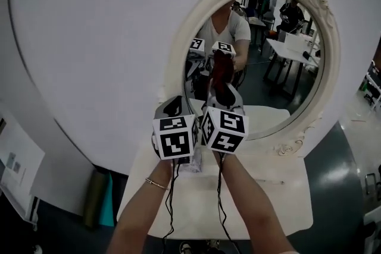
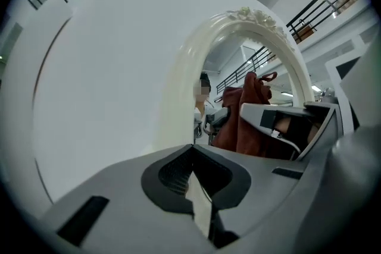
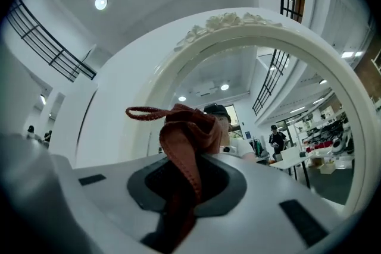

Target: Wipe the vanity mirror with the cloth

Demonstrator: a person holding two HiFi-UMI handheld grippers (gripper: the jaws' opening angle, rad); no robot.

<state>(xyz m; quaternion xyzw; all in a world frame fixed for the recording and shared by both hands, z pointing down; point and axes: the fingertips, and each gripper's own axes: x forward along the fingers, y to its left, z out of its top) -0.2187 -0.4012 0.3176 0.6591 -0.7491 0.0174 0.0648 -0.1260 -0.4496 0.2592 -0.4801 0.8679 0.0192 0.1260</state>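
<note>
- The fingers of the right gripper point(image 3: 181, 184) are clamped on a reddish-brown cloth point(image 3: 189, 143), which is pinched between the dark pads and bunched above them, with a thin loop sticking out to the left.
- The fingers of the left gripper point(image 2: 191, 178) are brought together at the tips, and nothing is held between them.
- In the head view the two grippers are held side by side, almost touching, with their marker cubes facing the camera; the right one is raised slightly further forward.
- The cloth is held up in front of the lower left part of the mirror's point(image 1: 280, 68) glass; whether it is pressed against the glass cannot be told.
- The mirror is oval, framed in cream-white with carved roses at the top, and is stood upright on a white table point(image 1: 286, 193) against a white wall point(image 1: 89, 38).
- Both forearms are seen reaching in from below, a thin bracelet point(image 1: 156, 184) is worn on the left wrist, and dark cables are hung beneath the grippers.
</note>
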